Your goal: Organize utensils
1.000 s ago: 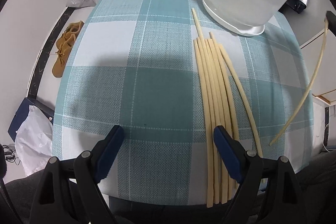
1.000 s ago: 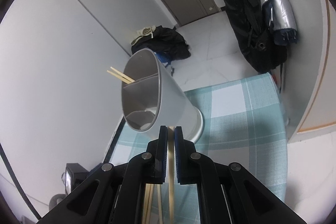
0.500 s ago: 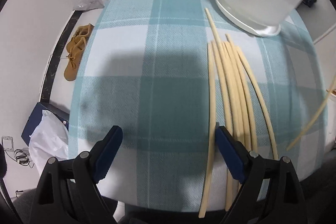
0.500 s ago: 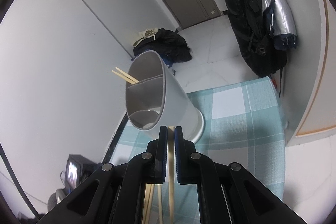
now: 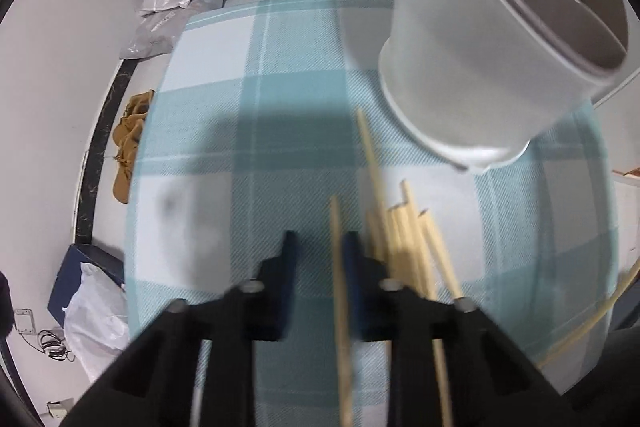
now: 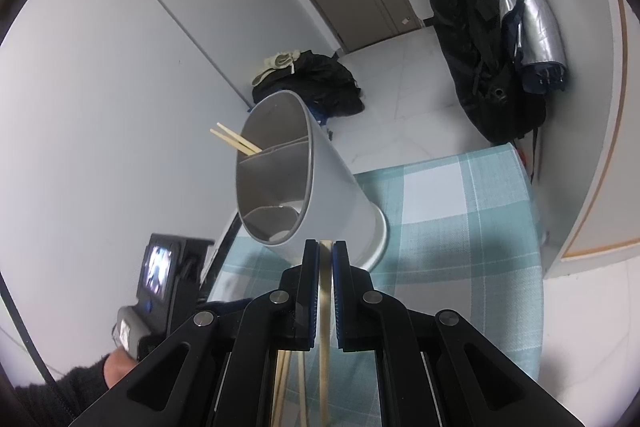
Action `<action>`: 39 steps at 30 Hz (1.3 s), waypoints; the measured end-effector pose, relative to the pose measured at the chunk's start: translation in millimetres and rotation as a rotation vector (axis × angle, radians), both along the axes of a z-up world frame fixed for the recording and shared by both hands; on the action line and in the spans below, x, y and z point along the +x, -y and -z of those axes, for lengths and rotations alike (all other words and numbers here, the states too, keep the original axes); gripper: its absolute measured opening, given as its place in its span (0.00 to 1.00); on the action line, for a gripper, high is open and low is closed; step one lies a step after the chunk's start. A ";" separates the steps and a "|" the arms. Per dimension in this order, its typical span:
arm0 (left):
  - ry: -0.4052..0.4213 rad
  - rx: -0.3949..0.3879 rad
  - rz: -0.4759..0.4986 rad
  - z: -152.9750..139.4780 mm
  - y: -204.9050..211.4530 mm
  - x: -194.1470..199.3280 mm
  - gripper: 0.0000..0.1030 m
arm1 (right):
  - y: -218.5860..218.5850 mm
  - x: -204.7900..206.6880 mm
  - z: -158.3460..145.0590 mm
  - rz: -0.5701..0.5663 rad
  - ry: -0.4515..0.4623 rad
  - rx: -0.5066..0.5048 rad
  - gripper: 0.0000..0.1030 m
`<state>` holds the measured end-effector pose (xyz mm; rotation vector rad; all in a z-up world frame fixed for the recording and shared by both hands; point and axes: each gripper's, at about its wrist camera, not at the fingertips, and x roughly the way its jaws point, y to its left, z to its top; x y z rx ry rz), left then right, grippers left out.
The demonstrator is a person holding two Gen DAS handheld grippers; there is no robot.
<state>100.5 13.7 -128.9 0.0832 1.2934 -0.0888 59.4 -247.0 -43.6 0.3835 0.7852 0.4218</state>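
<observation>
Checked table fills frame centre; holder upper right, within reach for loading; loose chopsticks lower centre; left gripper part spread, straddling one stick, blurred; right gripper pinching chopstick, aimed at holder.

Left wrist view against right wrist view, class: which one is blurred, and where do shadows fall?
Left wrist view: motion blur smears the left gripper, chopsticks and holder; a dark shadow crosses the checked cloth. Right wrist view: sharp, fisheye-curved, with the right gripper clear and shadow beside the holder.
</observation>
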 end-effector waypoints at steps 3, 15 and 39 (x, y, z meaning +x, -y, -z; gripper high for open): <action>-0.002 -0.019 -0.034 -1.3 1.3 -4.5 0.02 | -1.9 1.3 1.7 -0.006 0.002 -0.012 0.06; 0.083 -0.150 -0.045 -46.9 -1.1 -17.1 0.01 | -11.9 -11.3 -9.3 -0.028 0.078 -0.042 0.06; 0.371 -0.294 0.045 -138.4 -14.8 -93.0 0.01 | -62.7 -76.8 -38.4 -0.092 0.279 -0.179 0.06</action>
